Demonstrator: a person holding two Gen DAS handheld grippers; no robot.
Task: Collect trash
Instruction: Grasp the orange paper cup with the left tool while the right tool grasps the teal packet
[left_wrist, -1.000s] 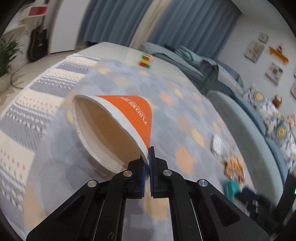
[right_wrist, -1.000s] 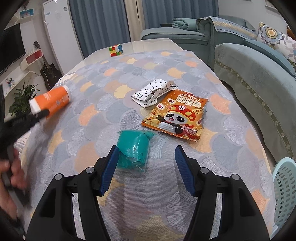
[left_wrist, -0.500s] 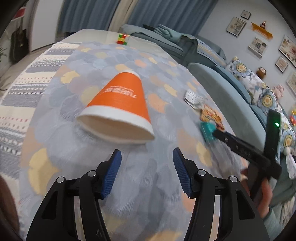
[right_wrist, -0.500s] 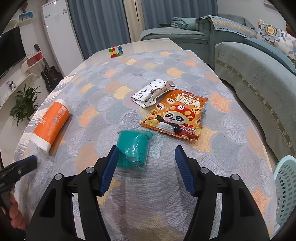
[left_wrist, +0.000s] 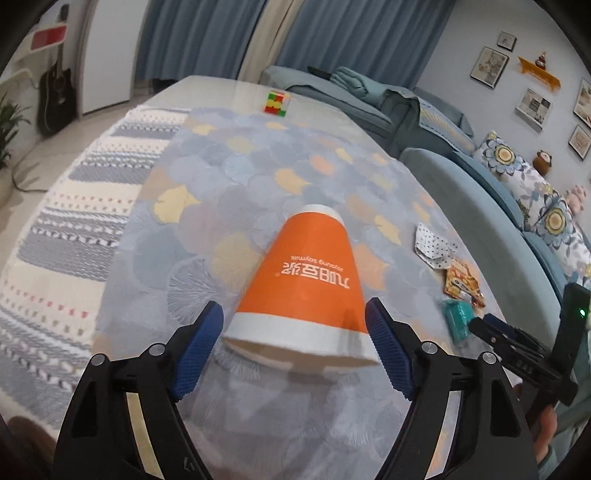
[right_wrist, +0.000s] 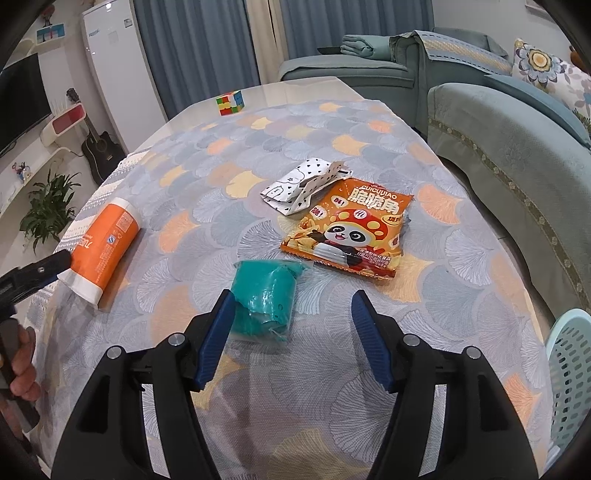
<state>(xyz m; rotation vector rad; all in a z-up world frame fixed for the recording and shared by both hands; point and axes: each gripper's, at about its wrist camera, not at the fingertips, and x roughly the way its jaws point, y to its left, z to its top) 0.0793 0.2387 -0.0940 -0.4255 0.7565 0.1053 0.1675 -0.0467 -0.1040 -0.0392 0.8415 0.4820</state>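
Observation:
An orange and white paper cup (left_wrist: 306, 273) lies on its side on the patterned tablecloth, mouth toward me, also visible in the right wrist view (right_wrist: 105, 243). My left gripper (left_wrist: 293, 308) straddles its rim; the jaws are opening and the pads do not press on it. My right gripper (right_wrist: 293, 295) hovers over a crumpled teal wrapper (right_wrist: 264, 299) that lies by its left finger (right_wrist: 218, 325); its jaws are opening a little and grip nothing. An orange snack bag (right_wrist: 351, 229) and a white dotted wrapper (right_wrist: 299, 181) lie just beyond.
A coloured puzzle cube (right_wrist: 229, 102) sits at the table's far end. A pale blue perforated basket (right_wrist: 570, 365) stands off the table's right edge. Teal sofas (right_wrist: 498, 122) run along the right side. A striped rug (left_wrist: 66, 229) covers the floor to the left.
My left gripper was shut on the cup's rim and held it up; it has let go, the cup now lies on the table, and the jaws stand wide around it. The right gripper stayed put.

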